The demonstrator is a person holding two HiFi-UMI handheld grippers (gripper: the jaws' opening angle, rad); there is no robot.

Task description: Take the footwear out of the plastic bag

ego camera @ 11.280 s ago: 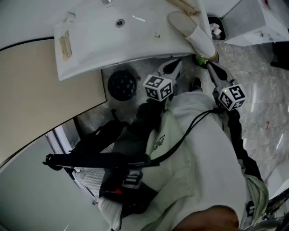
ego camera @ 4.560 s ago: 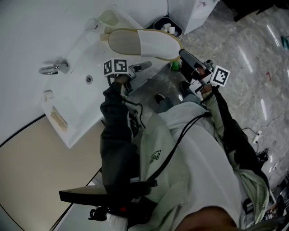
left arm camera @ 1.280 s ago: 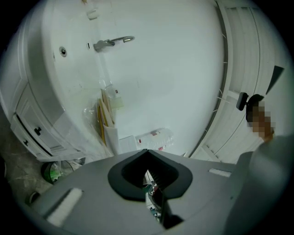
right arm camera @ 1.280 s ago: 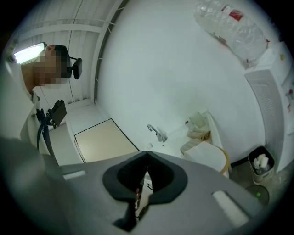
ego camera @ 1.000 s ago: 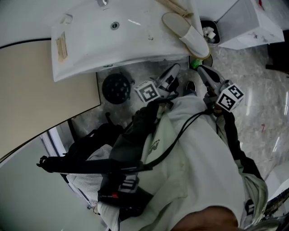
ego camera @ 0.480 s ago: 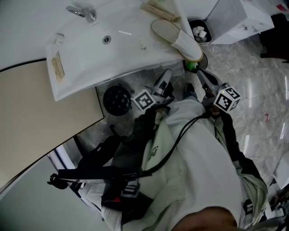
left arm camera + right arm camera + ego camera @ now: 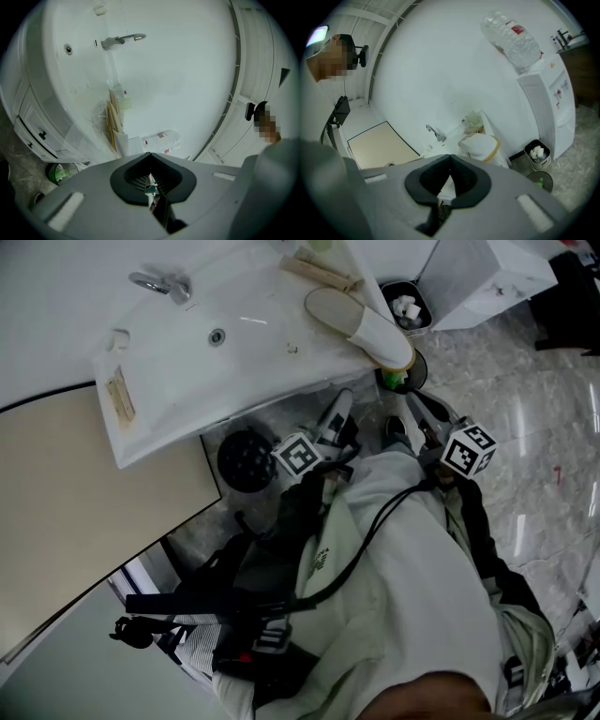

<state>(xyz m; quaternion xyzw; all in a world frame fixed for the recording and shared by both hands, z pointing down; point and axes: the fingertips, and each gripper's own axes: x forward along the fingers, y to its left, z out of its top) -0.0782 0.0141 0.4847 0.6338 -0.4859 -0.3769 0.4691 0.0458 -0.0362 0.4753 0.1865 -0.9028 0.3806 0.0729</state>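
A white slipper (image 7: 361, 320) with a beige sole lies on the front edge of the white sink counter (image 7: 187, 371); it also shows in the right gripper view (image 7: 480, 143). Behind it a beige-edged slipper (image 7: 319, 273) sits in a clear plastic bag (image 7: 101, 126). My left gripper (image 7: 342, 407) is below the counter edge, shut and empty; in its own view the jaws (image 7: 150, 185) meet with nothing between them. My right gripper (image 7: 414, 399) is down to the slipper's right, also shut and empty (image 7: 447, 183).
A faucet (image 7: 159, 282) stands at the basin's back. A small trash bin (image 7: 405, 307) and a white water dispenser (image 7: 487, 277) stand right of the sink, with a green bottle (image 7: 396, 379) on the floor. A round black object (image 7: 246, 457) sits under the counter.
The head view has swung, so the sink and slipper sit a little lower and further left. Both grippers stay shut and low by the person's torso. The slipper rests where it was.
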